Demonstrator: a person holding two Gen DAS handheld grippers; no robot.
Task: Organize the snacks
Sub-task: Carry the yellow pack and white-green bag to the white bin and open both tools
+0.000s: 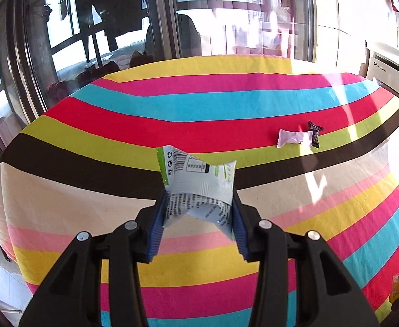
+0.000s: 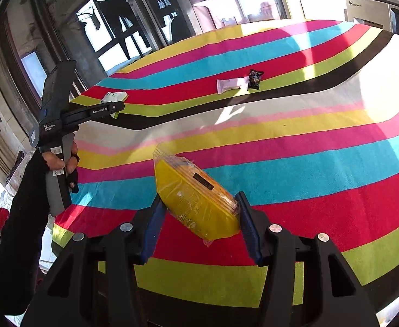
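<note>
Striped table (image 1: pixel 226 103) below, left claw (image 1: pixel 198 215) pinches a white packet (image 1: pixel 199 188) at lower centre, right claw (image 2: pixel 199 218) pinches a yellow packet (image 2: pixel 196 199).

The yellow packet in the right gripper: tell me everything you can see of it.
The yellow packet is a flat, glossy plastic-wrapped snack with a small dark label on its upper face and crimped clear seams at both ends. It is held clear of the striped tablecloth, tilted, far end up and to the left. The right gripper clamps its near end between blue pads; nothing else touches it.
</note>
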